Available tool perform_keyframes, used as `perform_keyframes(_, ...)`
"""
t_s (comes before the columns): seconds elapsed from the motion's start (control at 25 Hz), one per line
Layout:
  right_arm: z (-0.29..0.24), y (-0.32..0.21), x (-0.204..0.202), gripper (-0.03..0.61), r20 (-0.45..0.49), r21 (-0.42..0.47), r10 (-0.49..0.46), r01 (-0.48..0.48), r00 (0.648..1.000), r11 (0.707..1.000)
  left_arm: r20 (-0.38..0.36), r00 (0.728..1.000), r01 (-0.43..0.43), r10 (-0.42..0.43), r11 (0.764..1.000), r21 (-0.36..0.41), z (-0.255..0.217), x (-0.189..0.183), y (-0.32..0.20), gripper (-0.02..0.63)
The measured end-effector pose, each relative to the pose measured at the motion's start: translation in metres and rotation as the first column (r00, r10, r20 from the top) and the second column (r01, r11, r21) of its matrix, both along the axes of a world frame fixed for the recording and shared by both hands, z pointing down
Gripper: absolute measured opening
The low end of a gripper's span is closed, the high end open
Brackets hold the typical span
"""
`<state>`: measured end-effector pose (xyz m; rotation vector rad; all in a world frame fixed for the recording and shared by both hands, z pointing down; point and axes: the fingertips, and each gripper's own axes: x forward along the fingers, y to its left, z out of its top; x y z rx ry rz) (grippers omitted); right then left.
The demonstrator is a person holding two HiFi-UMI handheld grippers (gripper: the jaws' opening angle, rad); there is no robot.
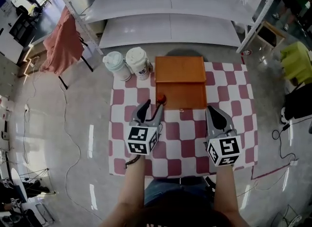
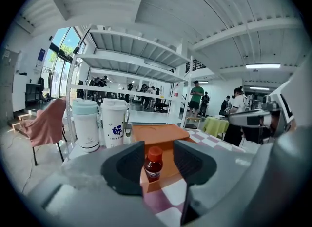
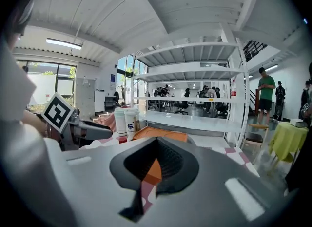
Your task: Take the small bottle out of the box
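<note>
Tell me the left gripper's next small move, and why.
Probably ease the left gripper forward until its fingers flank the small bottle, then close. The fingers stand open with the upright bottle centred between them, but it is farther ahead and untouched, by the box's front-left corner.

The pale grey polished floor point(image 1: 58, 138) gleams under a ceiling strip light point(image 2: 263, 66). White metal shelving point(image 1: 170, 6) stands behind the checked table point(image 1: 234, 123), and a pink cloth point(image 1: 63, 45) hangs to the table's left. Tall windows point(image 2: 59, 50) brighten the far side. Thin cables point(image 1: 24, 123) trail across the floor.
</note>
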<state>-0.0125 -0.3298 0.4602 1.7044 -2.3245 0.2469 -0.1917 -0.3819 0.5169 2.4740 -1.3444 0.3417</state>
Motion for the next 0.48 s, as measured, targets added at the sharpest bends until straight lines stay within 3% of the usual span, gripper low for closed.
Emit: perform_keyframes(0.48,0.040,-0.002,0.029,0.002,-0.014,-0.078,0.089,-0.090,0.996,0.993,0.065,0.996,-0.061,0.063,0.998,-0.034,0.041,0.017,-0.022,0.175)
